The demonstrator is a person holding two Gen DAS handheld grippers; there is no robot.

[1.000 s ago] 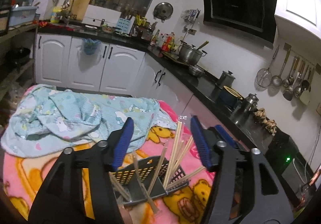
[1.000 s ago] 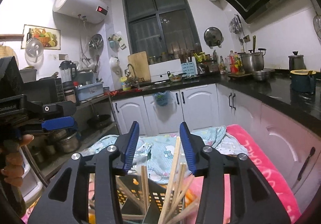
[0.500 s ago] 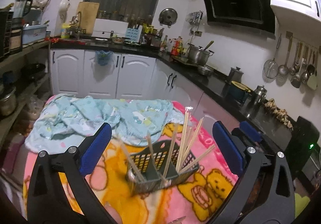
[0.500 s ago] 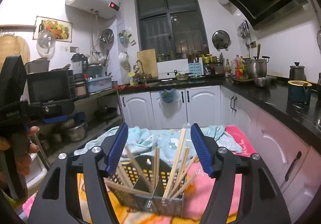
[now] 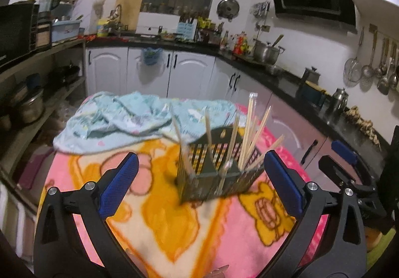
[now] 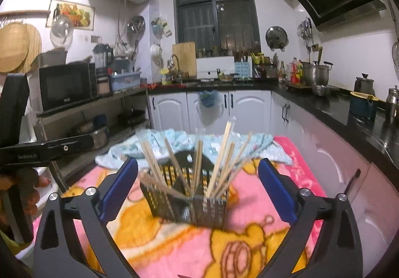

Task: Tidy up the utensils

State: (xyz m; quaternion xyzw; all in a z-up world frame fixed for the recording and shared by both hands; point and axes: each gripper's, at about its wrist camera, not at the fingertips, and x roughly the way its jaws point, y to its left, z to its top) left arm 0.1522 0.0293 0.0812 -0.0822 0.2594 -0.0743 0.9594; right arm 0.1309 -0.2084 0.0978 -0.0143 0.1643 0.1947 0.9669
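Dark slotted plastic utensil basket (image 5: 219, 178) stood upright on the pink-and-orange cartoon blanket (image 5: 154, 223), ahead of both claws and touching neither. Pale wooden chopsticks (image 5: 249, 128) stood in it on end, long axes near vertical, tips fanning up and outward; the tallest leaned slightly right in the left wrist view. Left claw (image 5: 199, 193) was spread wide, nothing between its blue pads (image 5: 117, 185). Right claw (image 6: 198, 189) had its jaws opening, already wide, basket seen past the gap but not gripped. Crumpled light-blue patterned cloth (image 5: 129, 118) lay beyond the basket.
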